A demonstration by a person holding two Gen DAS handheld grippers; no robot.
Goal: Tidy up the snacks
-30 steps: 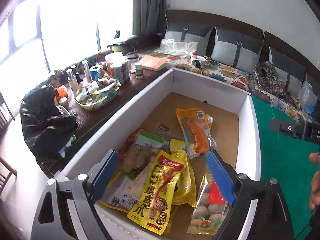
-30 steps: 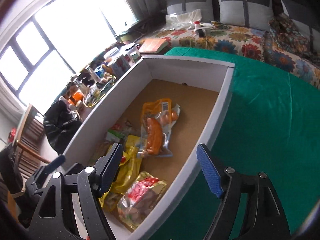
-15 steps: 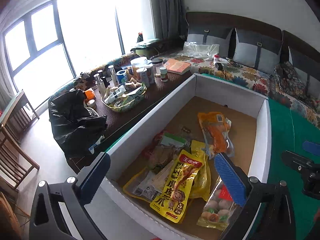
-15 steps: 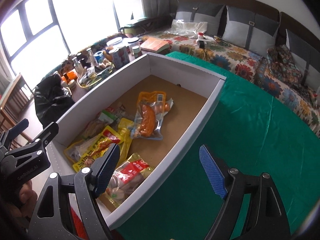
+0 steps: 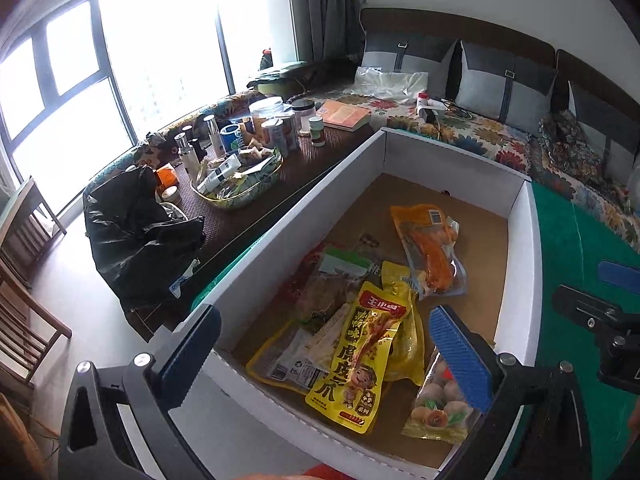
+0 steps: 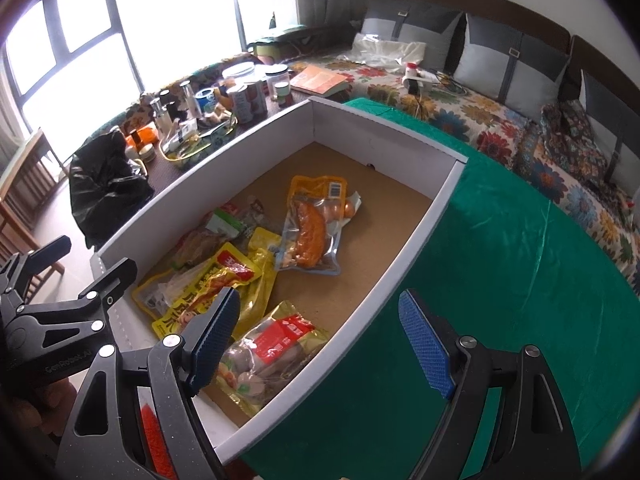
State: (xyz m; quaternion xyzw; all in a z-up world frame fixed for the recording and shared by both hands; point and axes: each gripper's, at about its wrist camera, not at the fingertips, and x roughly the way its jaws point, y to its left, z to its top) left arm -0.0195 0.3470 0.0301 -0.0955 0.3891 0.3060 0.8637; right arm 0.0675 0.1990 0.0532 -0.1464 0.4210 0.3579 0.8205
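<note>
The glossy plastic snack packets (image 5: 360, 344) are lying heaped at the near, six o'clock end of the white-walled cardboard box (image 5: 304, 200) on the green cloth (image 6: 520, 280). Both the left gripper (image 5: 320, 354) and the right gripper (image 6: 320, 332) are pulling back and rising from a second ago, jaws spread wide and gripping nothing, so the packing is looking finished.

I read 王小卤 and 虎皮凤爪 on the yellow pouch (image 5: 362, 360), and, faintly, "GenRobot.AI" on the left gripper (image 6: 72, 364) in the right wrist view.
</note>
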